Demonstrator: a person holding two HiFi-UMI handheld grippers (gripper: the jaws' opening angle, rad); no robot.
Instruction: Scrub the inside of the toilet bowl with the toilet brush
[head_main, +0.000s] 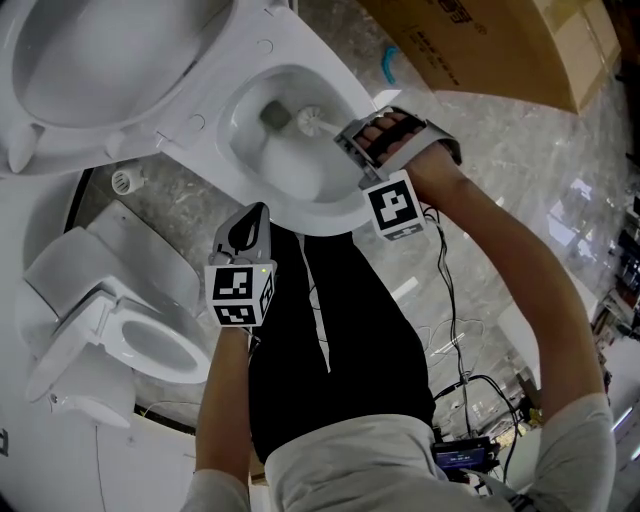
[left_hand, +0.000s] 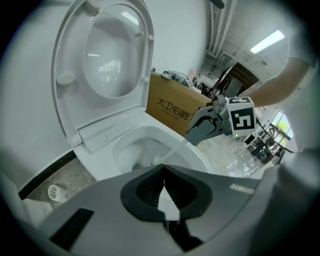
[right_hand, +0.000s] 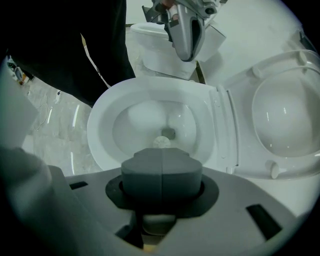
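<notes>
Evidently mid-scrub: toilet brush (head_main: 312, 121) down inside the toilet bowl (head_main: 320, 218).
Parked short of the rim, left gripper (head_main: 260, 210), jaws pressed together on nothing; beyond, right gripper (head_main: 352, 140) clamped on the handle, steering bristles toward the drain (head_main: 275, 115), lid (head_main: 70, 60) up for access.

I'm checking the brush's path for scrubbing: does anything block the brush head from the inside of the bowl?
Nothing visible does. The lid is raised, and the toilet brush, held in the right gripper, already has its head inside the open bowl, near the drain.
</notes>
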